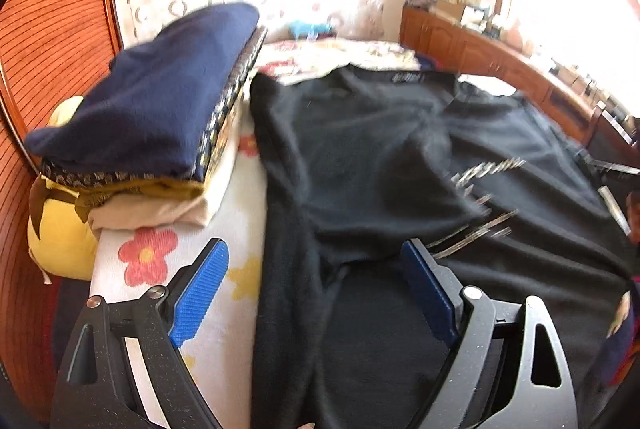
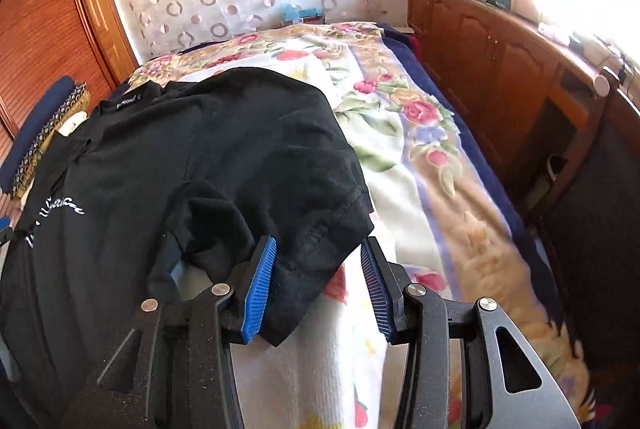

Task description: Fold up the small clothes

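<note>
Your left gripper [image 1: 316,289] is a matte black frame with a fine speckled finish, each side plate pierced by a rounded triangular cutout. Round silver screw heads cap the linkage pivots. Its two fingers [image 1: 200,293] wear ribbed blue pads, bright on one side, darker in shade on the other. Your right gripper [image 2: 316,285] is built the same: black speckled linkage arms, silver pivot screws, a triangular cutout in the outer plate, and ribbed blue pads on both fingers [image 2: 260,289].

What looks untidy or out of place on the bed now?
The black T-shirt is not flat: its sleeve lies bunched and folded between the right gripper's open jaws. Nothing else stands out.
</note>
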`<state>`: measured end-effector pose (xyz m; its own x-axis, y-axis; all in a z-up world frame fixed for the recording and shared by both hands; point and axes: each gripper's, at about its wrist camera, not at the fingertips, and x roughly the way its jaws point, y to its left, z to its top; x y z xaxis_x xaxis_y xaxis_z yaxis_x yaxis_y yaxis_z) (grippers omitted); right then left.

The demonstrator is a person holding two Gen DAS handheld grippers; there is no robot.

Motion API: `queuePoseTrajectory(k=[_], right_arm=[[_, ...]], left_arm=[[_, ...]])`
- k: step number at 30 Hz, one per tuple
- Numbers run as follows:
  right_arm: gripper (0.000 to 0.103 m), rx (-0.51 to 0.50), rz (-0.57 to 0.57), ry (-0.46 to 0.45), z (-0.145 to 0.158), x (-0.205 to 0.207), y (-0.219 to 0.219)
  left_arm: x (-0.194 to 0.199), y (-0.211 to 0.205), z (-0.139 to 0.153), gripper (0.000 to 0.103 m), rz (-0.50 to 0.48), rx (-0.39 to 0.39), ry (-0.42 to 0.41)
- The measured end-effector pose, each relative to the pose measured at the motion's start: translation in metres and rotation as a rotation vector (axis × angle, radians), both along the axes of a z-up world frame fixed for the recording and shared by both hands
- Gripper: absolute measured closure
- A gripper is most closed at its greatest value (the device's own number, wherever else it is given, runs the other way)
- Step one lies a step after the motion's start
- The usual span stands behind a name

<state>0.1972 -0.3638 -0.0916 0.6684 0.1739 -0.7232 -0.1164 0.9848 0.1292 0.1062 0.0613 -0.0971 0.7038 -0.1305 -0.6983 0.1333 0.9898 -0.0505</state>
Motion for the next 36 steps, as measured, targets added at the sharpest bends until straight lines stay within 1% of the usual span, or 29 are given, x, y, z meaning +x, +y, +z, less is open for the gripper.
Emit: queuePoseTrajectory(k=[2, 3, 6, 7, 9, 12, 14, 15, 17, 18, 19, 21, 26, 30, 34, 36], right_arm=[[0.057, 0.008, 0.001, 0.011, 0.002, 0.0, -0.003], [0.057, 0.012, 0.0, 0.015, 0.003, 0.001, -0.004], [0.057, 0.049, -0.003, 0.034, 0.002, 0.0, -0.015], [0.057, 0.07, -0.002, 0.042, -0.011, 0.003, -0.025], [0.057, 0.108, 0.003, 0.06, -0.013, 0.005, -0.03], [0.058, 0.115, 0.015, 0.063, -0.013, 0.002, -0.032], [0.062, 0.109, 0.022, 0.061, -0.012, 0.0, -0.032], [0.065, 0.113, 0.03, 0.057, -0.011, 0.0, -0.032], [0.07, 0.077, 0.028, 0.042, -0.009, -0.002, -0.029], [0.079, 0.056, 0.024, 0.031, -0.008, -0.002, -0.028], [0.091, 0.028, 0.01, 0.011, -0.007, -0.003, -0.027], [0.097, -0.008, 0.006, -0.023, -0.002, -0.005, -0.024], [0.099, -0.031, 0.013, -0.103, 0.02, -0.007, -0.016], [0.099, -0.043, 0.061, -0.172, 0.046, -0.005, 0.005], [0.099, -0.026, 0.158, -0.215, 0.061, -0.011, 0.04], [0.099, 0.036, 0.228, -0.196, 0.059, -0.013, 0.055]], left_arm=[[-0.007, -0.005, 0.012, 0.014, -0.012, -0.022, -0.038], [-0.012, -0.007, 0.02, 0.014, -0.012, -0.031, -0.07], [-0.024, -0.011, 0.037, 0.014, -0.02, -0.062, -0.14], [-0.028, -0.013, 0.043, 0.014, -0.024, -0.074, -0.156], [-0.032, -0.018, 0.05, 0.014, -0.035, -0.085, -0.175], [-0.04, -0.025, 0.058, 0.014, -0.054, -0.08, -0.198], [-0.044, -0.03, 0.063, 0.014, -0.063, -0.073, -0.214], [-0.045, -0.031, 0.064, 0.014, -0.066, -0.076, -0.218], [-0.046, -0.033, 0.067, 0.014, -0.076, -0.086, -0.224], [-0.047, -0.033, 0.067, 0.014, -0.078, -0.085, -0.224], [-0.048, -0.034, 0.067, 0.014, -0.079, -0.083, -0.225], [-0.048, -0.035, 0.067, 0.014, -0.078, -0.074, -0.226], [-0.049, -0.037, 0.062, 0.014, -0.075, -0.064, -0.218], [-0.049, -0.037, 0.061, 0.014, -0.077, -0.065, -0.217], [-0.051, -0.04, 0.06, 0.014, -0.078, -0.057, -0.215], [-0.053, -0.04, 0.061, 0.014, -0.078, -0.054, -0.221]])
